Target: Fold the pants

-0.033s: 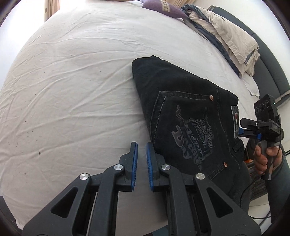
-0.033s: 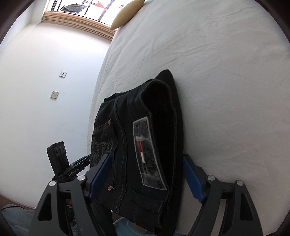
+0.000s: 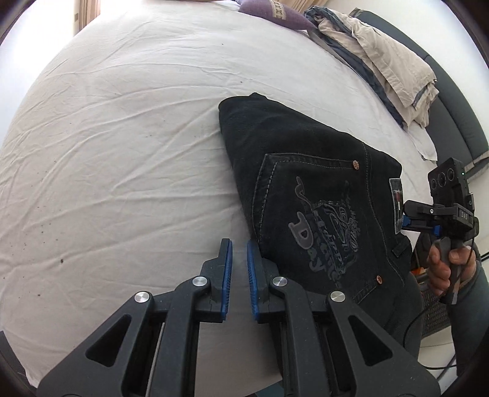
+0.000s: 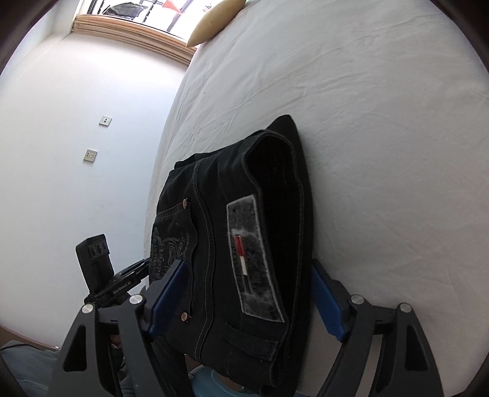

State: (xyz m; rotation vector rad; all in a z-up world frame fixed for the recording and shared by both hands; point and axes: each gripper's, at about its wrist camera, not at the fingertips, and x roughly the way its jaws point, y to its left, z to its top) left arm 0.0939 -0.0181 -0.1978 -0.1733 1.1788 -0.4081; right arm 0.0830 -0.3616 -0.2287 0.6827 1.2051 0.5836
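Note:
Black jeans (image 3: pixel 305 189), folded into a thick stack with the printed back pocket on top, lie on the white bed sheet (image 3: pixel 122 152). My left gripper (image 3: pixel 239 244) is shut with nothing between its pads and hovers just beside the stack's near left edge. In the right wrist view the waistband end of the jeans (image 4: pixel 214 244), with its grey label, sits between the jaws of my right gripper (image 4: pixel 247 268). Those jaws are opening and the pads stand off the cloth. The right gripper (image 3: pixel 409 213) also shows at the waistband, held by a hand (image 3: pixel 443 268).
A pile of beige and blue clothes (image 3: pixel 382 61) and a purple pillow (image 3: pixel 275 15) lie at the bed's far side by a dark headboard (image 3: pixel 452 122). A yellow pillow (image 4: pixel 214 21) sits near the window. A white wall with sockets (image 4: pixel 91 155) faces the bed's edge.

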